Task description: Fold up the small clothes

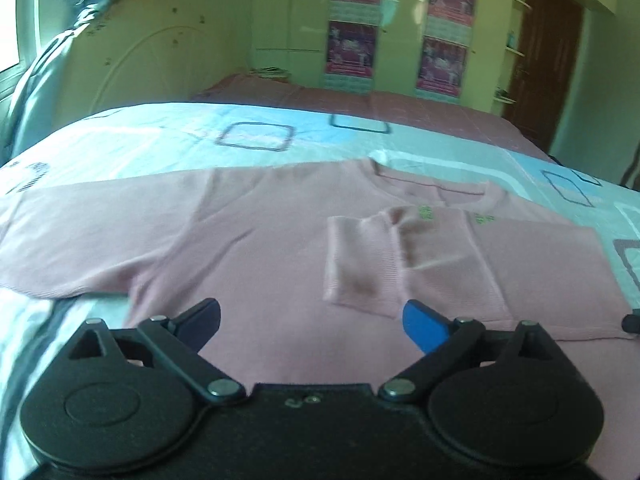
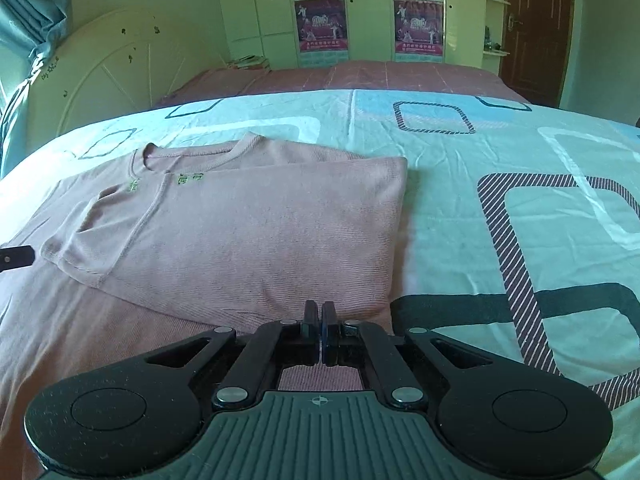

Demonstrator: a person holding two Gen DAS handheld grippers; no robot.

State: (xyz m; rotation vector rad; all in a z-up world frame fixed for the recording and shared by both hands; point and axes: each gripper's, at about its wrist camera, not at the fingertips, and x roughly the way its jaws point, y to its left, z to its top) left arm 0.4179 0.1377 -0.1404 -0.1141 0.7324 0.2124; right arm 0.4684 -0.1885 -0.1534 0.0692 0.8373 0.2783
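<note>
— How will the pink top handle?

— Light, limp knit, I judge (it drapes, no stiffness). It lies flat on the bed, right side already folded over. I'd pinch the unfolded sleeve's edge.

— Tongs?

— Left tongs hang wide open above the hem; right tongs are closed, whether on cloth I cannot tell.

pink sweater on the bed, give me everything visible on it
The sweater is pale pink ribbed knit with a round ribbed collar and small green marks below it. It lies flat on the sheet, partly folded: its right side and sleeve are turned in over the chest, cuff on top; the left sleeve is spread out. The left claw is open over the hem; the right claw is shut at the folded part's near edge.
</note>
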